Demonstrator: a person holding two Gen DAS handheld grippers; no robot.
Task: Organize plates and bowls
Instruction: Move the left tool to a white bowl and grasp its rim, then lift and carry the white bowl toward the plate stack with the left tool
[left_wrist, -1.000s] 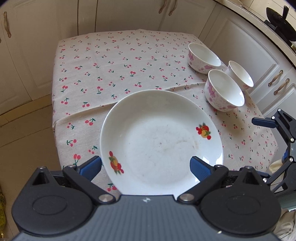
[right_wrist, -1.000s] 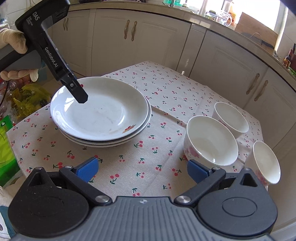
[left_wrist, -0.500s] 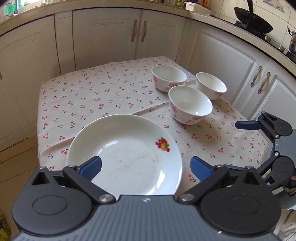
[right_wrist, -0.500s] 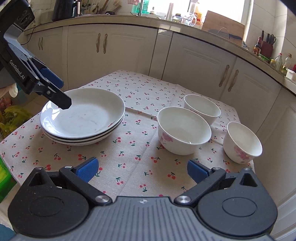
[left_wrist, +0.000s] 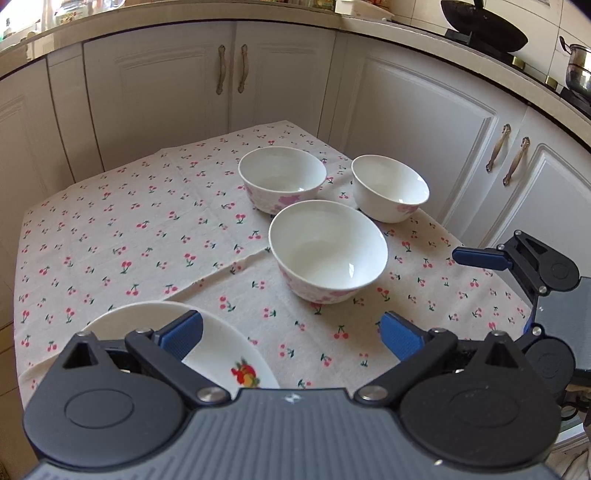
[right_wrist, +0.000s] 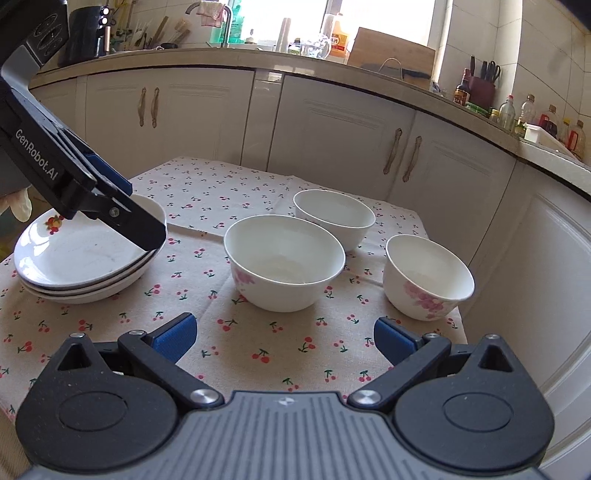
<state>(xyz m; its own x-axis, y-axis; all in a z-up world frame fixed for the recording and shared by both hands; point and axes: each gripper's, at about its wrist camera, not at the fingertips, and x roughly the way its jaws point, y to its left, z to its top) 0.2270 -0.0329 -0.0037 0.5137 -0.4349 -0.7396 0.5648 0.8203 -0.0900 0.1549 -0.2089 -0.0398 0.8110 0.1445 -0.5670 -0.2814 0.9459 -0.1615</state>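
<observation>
Bowls (right_wrist: 284, 262) near stacked plates (right_wrist: 81, 258), both tongs (left_wrist: 291, 332) (right_wrist: 284, 334) released, cherry-print tablecloth (right_wrist: 236, 350) beneath.

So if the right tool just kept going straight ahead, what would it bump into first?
Probably the nearest bowl. It sits almost dead ahead of the open right tool, with only cherry tablecloth between them. How high the tool hangs is hard to judge.
</observation>
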